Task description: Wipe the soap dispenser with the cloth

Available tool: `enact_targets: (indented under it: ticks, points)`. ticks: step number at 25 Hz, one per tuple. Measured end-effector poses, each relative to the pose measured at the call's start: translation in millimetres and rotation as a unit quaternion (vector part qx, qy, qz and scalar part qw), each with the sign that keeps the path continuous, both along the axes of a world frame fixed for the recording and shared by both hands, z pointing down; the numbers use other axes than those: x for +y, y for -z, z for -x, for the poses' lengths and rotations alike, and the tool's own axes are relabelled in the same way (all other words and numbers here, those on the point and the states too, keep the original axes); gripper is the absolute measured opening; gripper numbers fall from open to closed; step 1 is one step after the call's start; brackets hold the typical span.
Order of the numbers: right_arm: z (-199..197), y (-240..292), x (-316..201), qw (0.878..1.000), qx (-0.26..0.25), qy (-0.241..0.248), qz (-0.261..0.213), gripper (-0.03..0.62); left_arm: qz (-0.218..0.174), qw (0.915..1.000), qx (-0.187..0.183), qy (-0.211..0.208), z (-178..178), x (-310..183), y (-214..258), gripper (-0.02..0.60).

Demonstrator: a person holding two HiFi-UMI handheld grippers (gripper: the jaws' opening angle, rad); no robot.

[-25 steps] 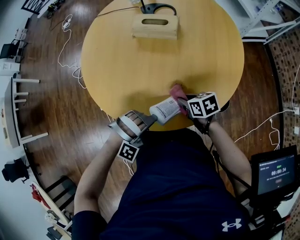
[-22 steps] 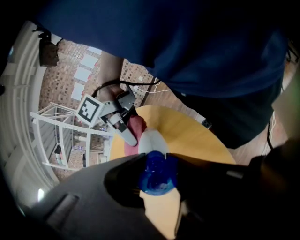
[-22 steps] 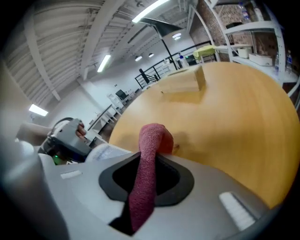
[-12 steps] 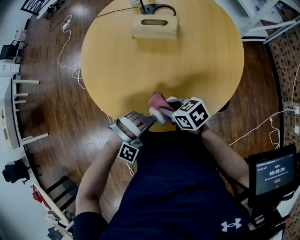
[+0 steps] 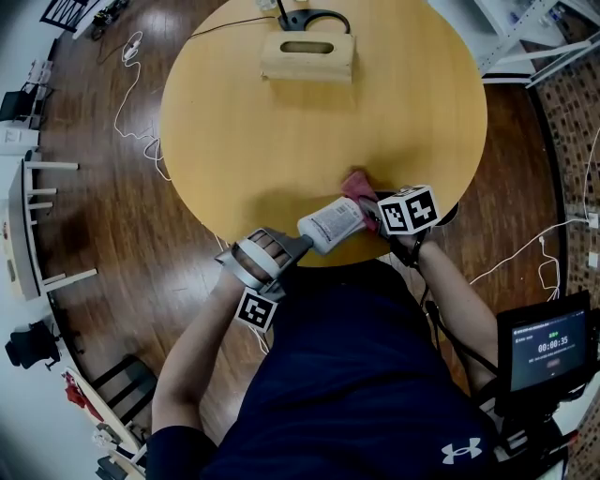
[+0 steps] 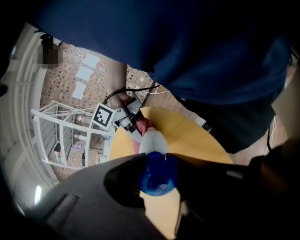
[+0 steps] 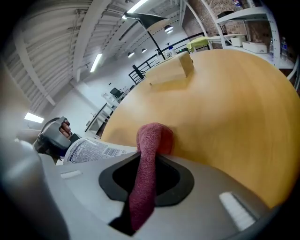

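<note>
The soap dispenser (image 5: 331,223), a white bottle with a printed label and a blue top (image 6: 157,174), lies tilted over the near edge of the round wooden table (image 5: 281,141). My left gripper (image 5: 291,242) is shut on its blue top end. The bottle (image 6: 151,140) points away from those jaws toward the right gripper. My right gripper (image 5: 373,214) is shut on a dark pink cloth (image 7: 147,168), which sticks out ahead of the jaws. The cloth (image 5: 356,185) rests against the bottle's far end; the label (image 7: 91,150) shows at left in the right gripper view.
A wooden box with a slot (image 5: 307,54) stands at the table's far edge, with a black cable (image 5: 314,16) behind it. My torso presses close to the near edge. White cables (image 5: 136,84) trail over the wood floor at left. A timer screen (image 5: 551,349) sits lower right.
The right gripper slid the cloth left along the bottle half a second ago, and has come back right to the bottle's far end. The left gripper and the bottle stayed put.
</note>
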State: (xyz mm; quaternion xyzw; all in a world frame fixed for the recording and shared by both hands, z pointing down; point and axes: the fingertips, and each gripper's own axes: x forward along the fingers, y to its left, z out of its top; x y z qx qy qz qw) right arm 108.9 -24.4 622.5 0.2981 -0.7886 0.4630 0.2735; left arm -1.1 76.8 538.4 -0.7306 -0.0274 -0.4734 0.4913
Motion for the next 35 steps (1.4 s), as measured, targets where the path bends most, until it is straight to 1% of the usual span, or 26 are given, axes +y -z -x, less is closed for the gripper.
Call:
enact_targets:
  ticks: [2,3,4,5,6,7,8,9,10,11,13,14,15,16,17,18,21,22,23,24,26,27,29,33,34,35]
  points:
    - [-4,1,-3,1.0,-0.012,-0.025,0.0,0.067,0.029,0.9991,0.01,0.029,1,-2,0,0.14]
    - [-8,5,-6,0.999,-0.019,-0.044,-0.006,0.067,0.064,0.9959,0.025,0.059,1,-4,0,0.14]
    - [-13,11,-10,0.998,-0.022,-0.064,-0.014,0.069,0.111,0.9877,0.047,0.1,1,-7,3,0.14]
    - [-19,16,-14,0.996,-0.025,-0.083,-0.022,0.069,0.162,0.9729,0.075,0.147,0,-13,6,0.14]
    - [-25,21,-17,0.994,-0.027,-0.1,-0.029,0.069,0.209,0.9527,0.103,0.194,-1,-21,9,0.14]
    - [-30,25,-19,0.993,-0.027,-0.113,-0.035,0.069,0.251,0.9287,0.13,0.239,1,-29,11,0.14]
    - [-35,27,-19,0.992,-0.026,-0.12,-0.039,0.069,0.29,0.9011,0.158,0.281,3,-38,11,0.14]
    - [-38,27,-18,0.991,-0.024,-0.124,-0.041,0.069,0.326,0.8697,0.186,0.321,7,-47,11,0.14]
    - [-41,26,-17,0.991,-0.022,-0.126,-0.042,0.069,0.359,0.834,0.215,0.359,12,-55,8,0.14]
    - [-43,24,-15,0.991,-0.022,-0.126,-0.041,0.069,0.392,0.7937,0.245,0.395,18,-62,5,0.14]
    - [-46,19,-10,0.991,-0.025,-0.129,-0.036,0.069,0.452,0.7057,0.3,0.456,27,-72,-1,0.14]
    - [-47,17,-8,0.991,-0.026,-0.131,-0.033,0.069,0.475,0.6669,0.322,0.475,31,-75,-3,0.14]
    - [-47,17,-6,0.99,-0.026,-0.132,-0.031,0.069,0.49,0.6379,0.34,0.488,36,-77,-4,0.14]
    - [-47,18,-3,0.991,-0.024,-0.132,-0.029,0.069,0.496,0.6195,0.353,0.495,41,-80,-4,0.138]
    - [-46,20,-1,0.991,-0.023,-0.132,-0.028,0.069,0.498,0.6103,0.361,0.499,46,-81,-3,0.138]
    - [-44,24,3,0.991,-0.022,-0.132,-0.028,0.069,0.495,0.6086,0.366,0.501,50,-81,1,0.138]
    - [-36,36,14,0.991,-0.02,-0.128,-0.027,0.069,0.48,0.6234,0.367,0.496,55,-81,23,0.137]
    - [-33,39,16,0.991,-0.018,-0.126,-0.027,0.069,0.48,0.6241,0.37,0.493,56,-83,30,0.137]
    - [-30,40,17,0.992,-0.014,-0.124,-0.027,0.069,0.483,0.6201,0.376,0.491,56,-85,37,0.137]
    - [-26,41,18,0.992,-0.01,-0.121,-0.027,0.069,0.489,0.6123,0.385,0.488,57,-88,43,0.135]
    - [-16,51,12,0.992,-0.01,-0.115,-0.044,0.069,0.509,0.5896,0.409,0.476,61,-95,57,0.135]
    - [-10,61,7,0.992,-0.013,-0.111,-0.063,0.069,0.521,0.5781,0.421,0.466,63,-98,65,0.135]
    - [3,88,-4,0.988,-0.018,-0.092,-0.12,0.069,0.548,0.5602,0.439,0.44,69,-99,79,0.135]
    - [35,137,-15,0.972,0.011,-0.023,-0.233,0.069,0.601,0.5314,0.459,0.382,96,-90,112,0.135]
    - [42,144,-16,0.968,0.02,-0.007,-0.25,0.069,0.613,0.5277,0.458,0.369,102,-87,119,0.135]
    - [49,149,-17,0.965,0.026,0.007,-0.262,0.069,0.623,0.528,0.451,0.36,106,-83,124,0.135]
